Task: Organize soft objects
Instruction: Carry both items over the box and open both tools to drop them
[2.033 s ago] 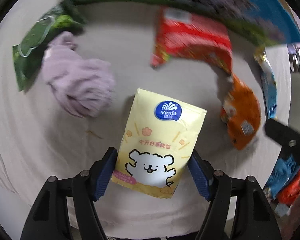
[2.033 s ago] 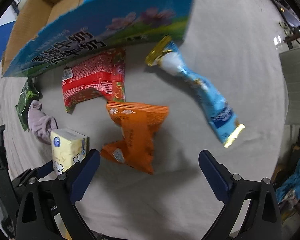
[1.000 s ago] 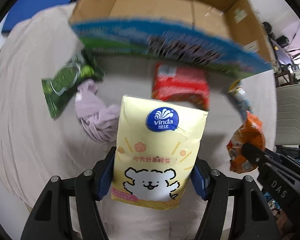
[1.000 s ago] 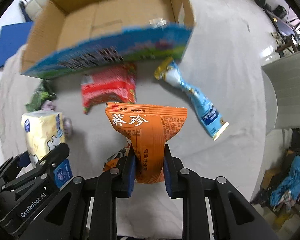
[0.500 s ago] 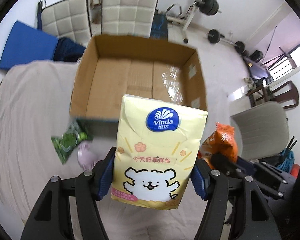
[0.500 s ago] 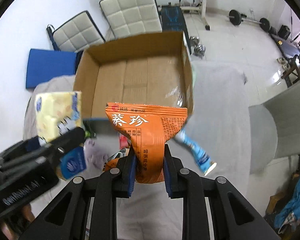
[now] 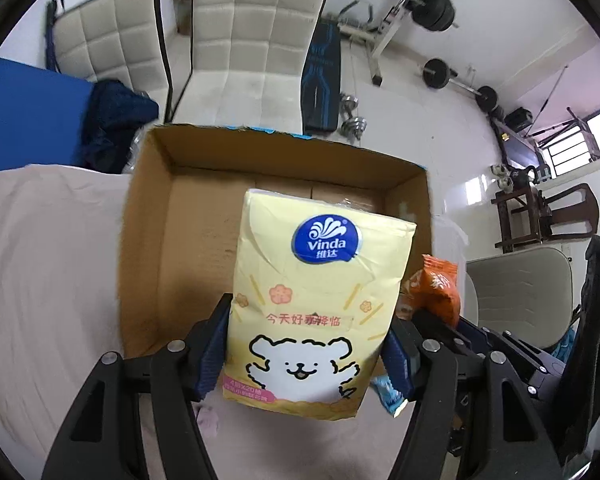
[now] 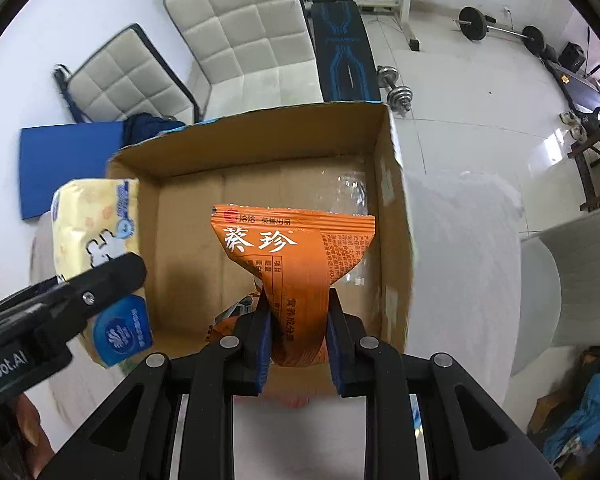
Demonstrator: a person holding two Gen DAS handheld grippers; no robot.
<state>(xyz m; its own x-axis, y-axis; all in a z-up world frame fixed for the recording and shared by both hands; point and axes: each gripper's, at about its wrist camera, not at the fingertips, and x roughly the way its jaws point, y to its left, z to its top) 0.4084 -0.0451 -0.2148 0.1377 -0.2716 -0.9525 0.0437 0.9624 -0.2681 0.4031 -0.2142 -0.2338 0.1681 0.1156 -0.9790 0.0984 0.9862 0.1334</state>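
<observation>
The left hand-held gripper (image 7: pixel 306 346) is clamped on a pale yellow Vinda tissue pack (image 7: pixel 316 300) printed with a white cartoon dog, held upright above the open brown cardboard box (image 7: pixel 148 216). The right hand-held gripper (image 8: pixel 298 330) pinches a crumpled orange snack bag (image 8: pixel 296 264) over the same box. The box sits on a beige cloth-covered worktop (image 7: pixel 48 264), with white padded chairs (image 7: pixel 256 36) behind.
</observation>
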